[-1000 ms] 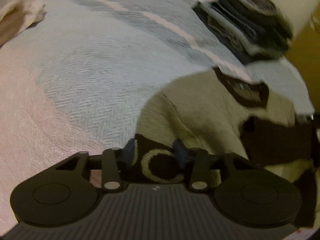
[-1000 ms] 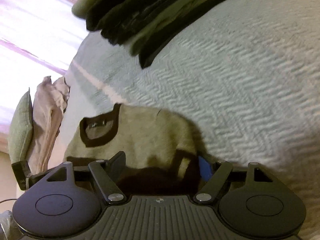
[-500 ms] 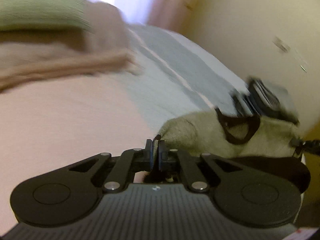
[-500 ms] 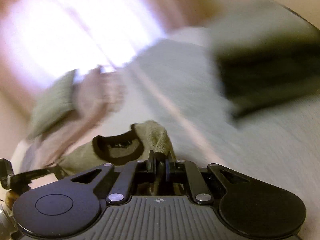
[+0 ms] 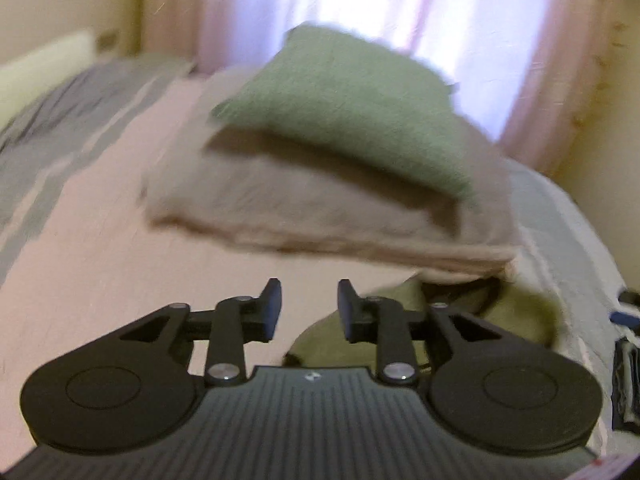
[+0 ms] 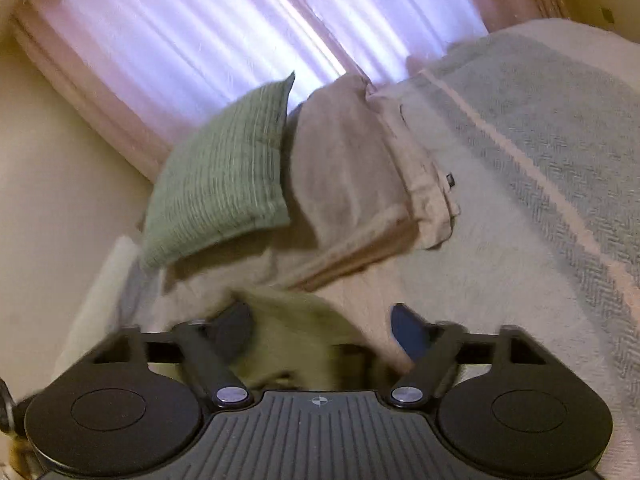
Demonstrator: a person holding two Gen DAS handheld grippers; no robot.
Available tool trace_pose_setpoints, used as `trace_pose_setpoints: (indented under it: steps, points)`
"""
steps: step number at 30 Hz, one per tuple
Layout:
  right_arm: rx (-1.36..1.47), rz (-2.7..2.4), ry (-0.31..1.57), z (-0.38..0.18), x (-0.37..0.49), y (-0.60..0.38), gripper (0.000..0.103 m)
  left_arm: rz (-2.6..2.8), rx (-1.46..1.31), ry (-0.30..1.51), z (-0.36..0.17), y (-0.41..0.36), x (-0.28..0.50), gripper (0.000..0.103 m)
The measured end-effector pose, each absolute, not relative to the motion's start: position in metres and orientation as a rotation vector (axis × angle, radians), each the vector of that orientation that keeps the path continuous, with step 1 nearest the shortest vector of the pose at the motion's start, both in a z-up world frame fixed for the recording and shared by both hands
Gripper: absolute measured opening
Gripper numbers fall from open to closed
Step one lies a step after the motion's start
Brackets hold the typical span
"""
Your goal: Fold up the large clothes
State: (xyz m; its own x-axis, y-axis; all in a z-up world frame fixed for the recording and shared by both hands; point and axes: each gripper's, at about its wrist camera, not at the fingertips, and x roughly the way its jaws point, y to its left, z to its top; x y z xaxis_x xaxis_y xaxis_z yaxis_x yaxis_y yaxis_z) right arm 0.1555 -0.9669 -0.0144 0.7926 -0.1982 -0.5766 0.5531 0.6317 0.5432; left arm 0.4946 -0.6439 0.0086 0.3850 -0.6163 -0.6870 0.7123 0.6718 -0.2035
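The olive sweater (image 5: 520,312) with dark trim lies bunched on the bed just below the pillows. My left gripper (image 5: 310,305) hangs over the pink bedspread (image 5: 100,240) at the sweater's left edge. Its jaws are opening and only bedspread shows between them. In the right wrist view a fold of the sweater (image 6: 296,332) sits between the fingers of my right gripper (image 6: 322,328). Those jaws are opening wide and the pads stand clear of the cloth. Motion blur softens both views.
A green cushion (image 5: 348,108) rests on a beige pillow (image 5: 320,208) at the head of the bed, before a curtained window (image 6: 240,20). A grey-blue herringbone blanket (image 6: 560,128) covers the bed to the right. Dark folded clothes (image 5: 626,380) show at the right edge.
Both grippers shut on the sweater and carried it up the bed toward the pillows. Both jaws have since parted and let go. The views swung from the folded stack to the window.
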Motion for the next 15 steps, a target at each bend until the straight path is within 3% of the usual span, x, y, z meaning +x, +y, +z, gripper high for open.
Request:
trace_pose_setpoints:
  steps: [1,3,7,10,13,15]
  points:
    - [0.700,-0.440,0.559,-0.021,0.158,-0.948,0.077,-0.843,0.130,0.845,-0.001,-0.634,0.494,0.030]
    - [0.532,-0.420,0.683,-0.041,0.157,-0.909,0.077,-0.823,0.140,0.922,-0.031,-0.610,0.483,0.045]
    - [0.180,-0.291,0.906,-0.099,0.167,-0.831,0.077,-0.765,0.062,1.205,-0.103,-0.562,0.437,0.047]
    - [-0.083,-0.228,0.928,-0.126,0.174,-0.792,0.077,-0.754,-0.099,1.373,-0.132,-0.538,0.398,0.047]
    - [-0.260,-0.188,0.887,-0.141,0.189,-0.771,0.077,-0.711,-0.284,1.419,-0.143,-0.526,0.379,0.064]
    - [-0.328,-0.140,0.890,-0.157,0.203,-0.764,0.076,-0.699,-0.335,1.433,-0.152,-0.529,0.369,0.065]
